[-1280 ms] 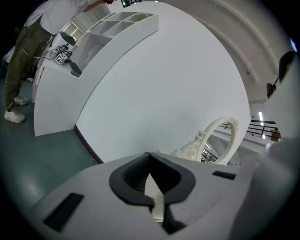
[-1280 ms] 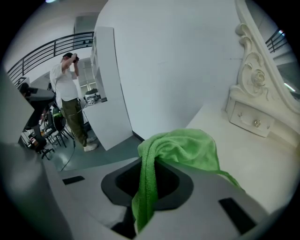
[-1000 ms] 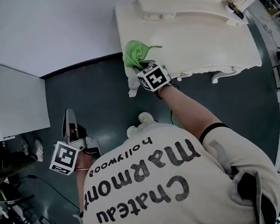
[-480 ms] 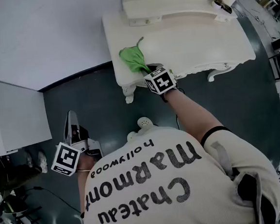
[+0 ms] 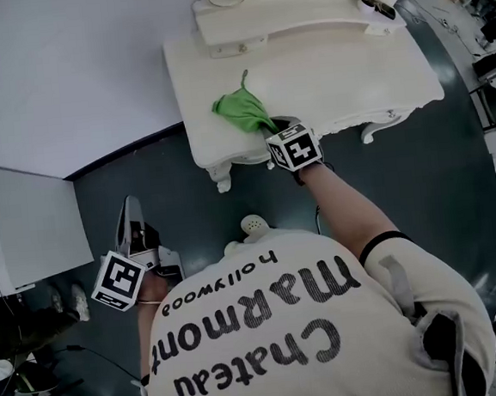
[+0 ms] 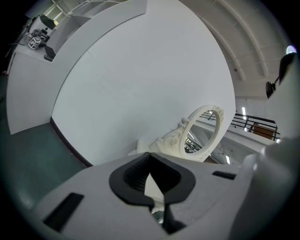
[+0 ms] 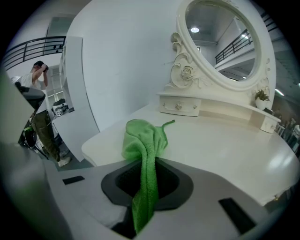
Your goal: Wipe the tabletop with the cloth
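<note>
A green cloth (image 5: pixel 242 111) lies bunched on the left part of the cream dressing table's top (image 5: pixel 348 63). My right gripper (image 5: pixel 275 131) is at the table's front edge, shut on the cloth (image 7: pixel 143 154), whose tail runs down between the jaws while its bunched end rests on the tabletop (image 7: pixel 225 145). My left gripper (image 5: pixel 128 225) hangs low over the dark floor, well away from the table. Its jaws (image 6: pixel 152 187) are shut with nothing between them.
An ornate oval mirror (image 7: pixel 220 40) with small drawers (image 7: pixel 180 107) stands along the table's back edge. A white wall (image 5: pixel 56 72) lies to the left. A small potted plant (image 7: pixel 261 96) sits at the back right. A person (image 7: pixel 37 75) stands far off at left.
The right gripper has dragged the green cloth rightward along the tabletop's front-left area. The left gripper stays low over the floor.
</note>
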`<state>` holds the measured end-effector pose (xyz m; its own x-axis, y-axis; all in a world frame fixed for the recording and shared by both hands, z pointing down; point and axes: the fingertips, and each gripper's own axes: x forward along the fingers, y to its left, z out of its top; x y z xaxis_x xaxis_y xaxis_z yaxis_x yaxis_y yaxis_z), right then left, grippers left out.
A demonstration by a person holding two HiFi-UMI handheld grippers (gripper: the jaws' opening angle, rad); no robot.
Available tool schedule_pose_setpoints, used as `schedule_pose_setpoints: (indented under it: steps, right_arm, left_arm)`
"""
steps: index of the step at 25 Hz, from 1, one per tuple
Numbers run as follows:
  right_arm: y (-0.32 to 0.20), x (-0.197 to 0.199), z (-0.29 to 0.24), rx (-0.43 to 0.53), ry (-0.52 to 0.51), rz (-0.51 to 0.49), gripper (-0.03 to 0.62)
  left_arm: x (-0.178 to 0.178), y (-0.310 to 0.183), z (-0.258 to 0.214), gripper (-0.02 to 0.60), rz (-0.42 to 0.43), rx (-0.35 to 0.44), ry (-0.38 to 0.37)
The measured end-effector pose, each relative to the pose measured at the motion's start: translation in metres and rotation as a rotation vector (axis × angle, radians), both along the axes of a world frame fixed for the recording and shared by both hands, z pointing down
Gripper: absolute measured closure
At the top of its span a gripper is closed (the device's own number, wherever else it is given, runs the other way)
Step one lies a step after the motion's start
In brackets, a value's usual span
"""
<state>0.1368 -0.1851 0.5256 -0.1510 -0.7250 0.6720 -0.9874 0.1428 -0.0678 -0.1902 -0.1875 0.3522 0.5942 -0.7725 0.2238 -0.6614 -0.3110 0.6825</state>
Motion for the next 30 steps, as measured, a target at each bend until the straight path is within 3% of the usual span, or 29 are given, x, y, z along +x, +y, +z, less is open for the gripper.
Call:
schedule_pose_setpoints:
  steps: [11,30]
  right_arm:
    - [0.01,0.025,-0.001,0.01,-0.041,0.017,0.533]
    - [0.008,0.028,-0.001,-0.028,-0.107,0.04,0.533]
  left_arm:
    - [0.048,-0.007,0.002,0.574,0.078,0.001,0.004]
    - [0.045,-0.009,0.023,0.574,0.105,-0.052,-0.015]
